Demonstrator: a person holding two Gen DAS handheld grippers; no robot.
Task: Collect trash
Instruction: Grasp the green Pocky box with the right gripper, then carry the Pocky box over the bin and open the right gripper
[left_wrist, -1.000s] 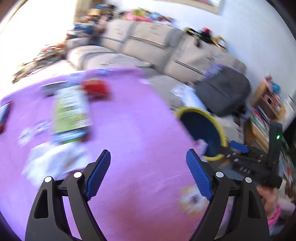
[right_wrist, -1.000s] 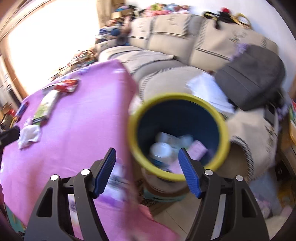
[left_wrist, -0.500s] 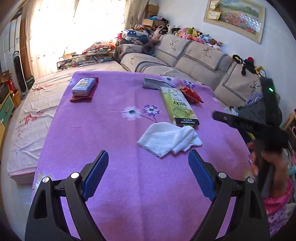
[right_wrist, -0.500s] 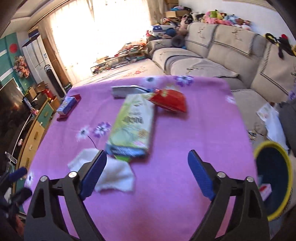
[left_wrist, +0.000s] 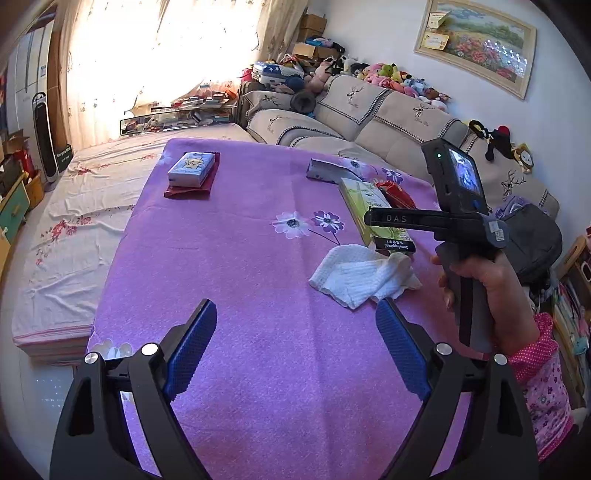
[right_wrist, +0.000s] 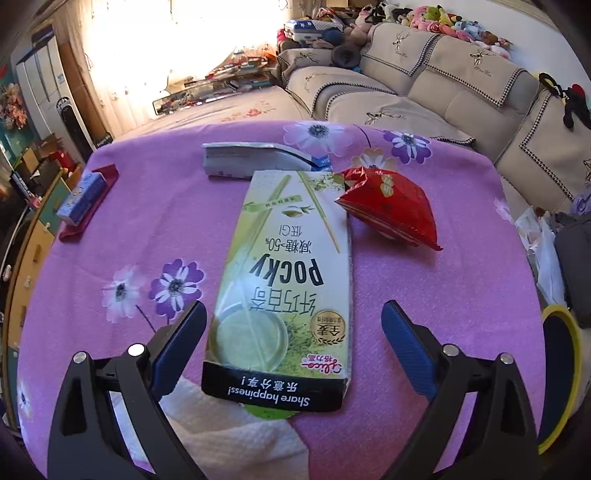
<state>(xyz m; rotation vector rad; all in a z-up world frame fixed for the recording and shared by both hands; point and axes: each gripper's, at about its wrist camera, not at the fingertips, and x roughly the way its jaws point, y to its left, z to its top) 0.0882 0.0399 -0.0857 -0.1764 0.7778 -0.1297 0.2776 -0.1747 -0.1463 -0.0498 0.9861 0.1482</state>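
On the purple flowered tablecloth (right_wrist: 424, 295) lies a green Pocky box (right_wrist: 284, 288), flat, with a red snack bag (right_wrist: 388, 206) to its right and a silver-blue wrapper (right_wrist: 255, 160) beyond it. My right gripper (right_wrist: 293, 347) hangs open over the box's near end, its pads clear of the box on both sides. A crumpled white paper towel (right_wrist: 229, 435) lies under the near end of the box. My left gripper (left_wrist: 295, 350) is open over bare cloth, with the towel (left_wrist: 362, 275) just ahead to its right. The yellow-rimmed blue bin (right_wrist: 565, 380) stands off the table's right edge.
A blue tissue box (left_wrist: 191, 169) rests on a red cloth at the far left of the table. A person's hand (left_wrist: 491, 288) grips the right gripper's handle at the right. A beige sofa (left_wrist: 388, 118) and a dark bag (left_wrist: 532, 240) lie beyond the table.
Both views have swung from the bin back to the table. My right gripper's jaws have widened and it has come close over the Pocky box. The left gripper has settled short of the towel.
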